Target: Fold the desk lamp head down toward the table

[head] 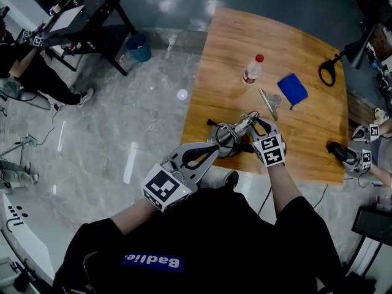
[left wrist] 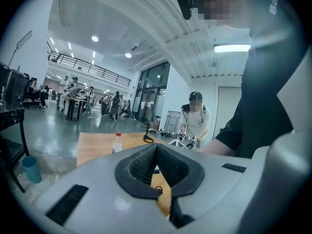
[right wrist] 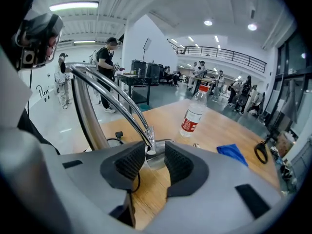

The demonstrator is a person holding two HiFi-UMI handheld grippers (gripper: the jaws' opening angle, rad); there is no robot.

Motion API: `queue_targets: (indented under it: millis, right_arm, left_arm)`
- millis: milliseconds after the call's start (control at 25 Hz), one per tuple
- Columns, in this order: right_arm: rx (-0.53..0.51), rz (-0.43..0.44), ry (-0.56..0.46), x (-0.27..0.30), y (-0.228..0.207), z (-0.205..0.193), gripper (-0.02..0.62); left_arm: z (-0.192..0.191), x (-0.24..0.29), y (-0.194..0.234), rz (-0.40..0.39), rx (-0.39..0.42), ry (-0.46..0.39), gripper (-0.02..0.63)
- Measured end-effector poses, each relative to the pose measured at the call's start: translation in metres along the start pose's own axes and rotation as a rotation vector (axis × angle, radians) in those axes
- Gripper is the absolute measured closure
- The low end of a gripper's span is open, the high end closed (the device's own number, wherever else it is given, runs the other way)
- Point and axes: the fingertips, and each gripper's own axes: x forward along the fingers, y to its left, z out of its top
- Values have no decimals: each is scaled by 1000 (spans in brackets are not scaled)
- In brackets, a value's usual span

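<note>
1. The pale rectangular wooden table (head: 306, 133) is showing smooth grain. Its far half is lying mostly bare, and a glossy grey floor (head: 141, 115) is running along its left edge.
2. The chrome desk lamp (head: 236, 130) is standing at the table's near edge, its thin curved tubular arms (right wrist: 112, 99) arching upward.
3. The right gripper (right wrist: 156, 152) is angling down over it. Its ribbed black pads are standing apart, with the lamp's shiny joint sitting between them, unpressed.
4. The left gripper (left wrist: 156, 146) is hovering just beside the lamp, its pads meeting at the tips and holding nothing.
5. A crumpled blue cloth (head: 292, 89) is lying well beyond the lamp.
6. A clear plastic bottle (head: 252, 70) with a red cap is standing near the cloth.
</note>
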Motion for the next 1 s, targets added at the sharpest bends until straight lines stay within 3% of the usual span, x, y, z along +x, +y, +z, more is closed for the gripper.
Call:
queue_targets:
  millis: [240, 440, 520, 640, 840, 1000]
  right_arm:
    - [84, -67, -70, -61, 21, 11, 482]
    - [315, 37, -244, -116, 63, 35, 487]
    - [365, 85, -326, -139, 74, 49, 536]
    - [363, 156, -434, -175, 85, 66, 582]
    - [340, 285, -562, -237, 93, 74, 589]
    - [335, 340, -623, -277, 107, 78, 589]
  left_arm:
    - [-6, -3, -7, -91, -17, -32, 597]
    - [1, 6, -31, -116, -4, -45, 597]
    - [7, 9, -42, -104, 9, -47, 597]
    - [12, 15, -57, -37, -7, -56, 597]
    - [13, 27, -91, 50, -20, -68, 597]
    - [8, 27, -127, 37, -12, -55, 597]
